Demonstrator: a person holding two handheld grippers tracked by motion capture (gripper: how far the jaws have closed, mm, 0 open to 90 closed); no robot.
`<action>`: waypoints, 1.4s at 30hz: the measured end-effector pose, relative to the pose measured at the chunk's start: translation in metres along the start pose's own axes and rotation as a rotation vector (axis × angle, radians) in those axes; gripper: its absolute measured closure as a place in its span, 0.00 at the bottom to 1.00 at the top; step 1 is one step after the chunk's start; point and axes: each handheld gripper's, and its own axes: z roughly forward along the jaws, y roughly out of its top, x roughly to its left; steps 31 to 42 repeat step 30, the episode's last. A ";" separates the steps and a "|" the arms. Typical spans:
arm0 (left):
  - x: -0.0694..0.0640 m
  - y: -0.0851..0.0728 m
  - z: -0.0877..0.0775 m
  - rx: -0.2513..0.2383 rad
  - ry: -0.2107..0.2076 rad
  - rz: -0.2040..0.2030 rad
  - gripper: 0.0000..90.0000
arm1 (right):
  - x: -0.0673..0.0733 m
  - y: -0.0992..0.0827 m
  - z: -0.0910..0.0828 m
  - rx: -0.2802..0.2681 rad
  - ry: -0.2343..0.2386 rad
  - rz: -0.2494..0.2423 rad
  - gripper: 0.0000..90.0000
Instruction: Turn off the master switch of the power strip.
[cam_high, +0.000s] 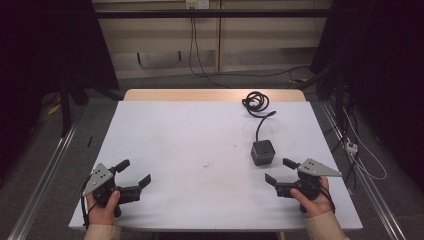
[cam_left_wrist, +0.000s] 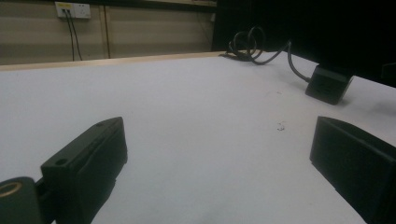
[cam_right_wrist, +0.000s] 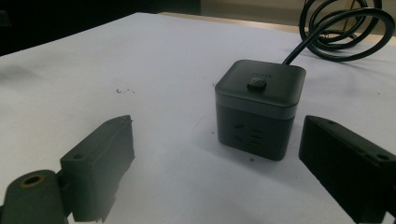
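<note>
Just ahead of my right tool (cam_high: 277, 170), jaws spread and empty, sits the socket cube (cam_right_wrist: 258, 106); I should centre it between them before closing.

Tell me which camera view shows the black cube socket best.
The right gripper view: the cube socket sits close, showing its top button, front outlets and cable. The high view shows it small from above, near the right tongs. The left gripper view shows it far off, dark and small.

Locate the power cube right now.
High view: the power cube sits on the table's right half, just ahead of the open right gripper, its coiled cable trailing to the far edge.
</note>
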 end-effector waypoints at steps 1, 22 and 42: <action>0.000 0.000 0.000 0.000 0.000 0.000 0.04 | -0.001 0.000 -0.001 -0.001 0.001 -0.002 0.11; 0.000 0.000 0.001 -0.001 0.002 -0.006 0.04 | -0.002 -0.008 -0.007 0.012 -0.002 -0.004 0.11; 0.001 0.000 0.000 0.000 0.006 -0.007 0.04 | -0.001 -0.007 -0.005 0.019 -0.007 -0.014 0.10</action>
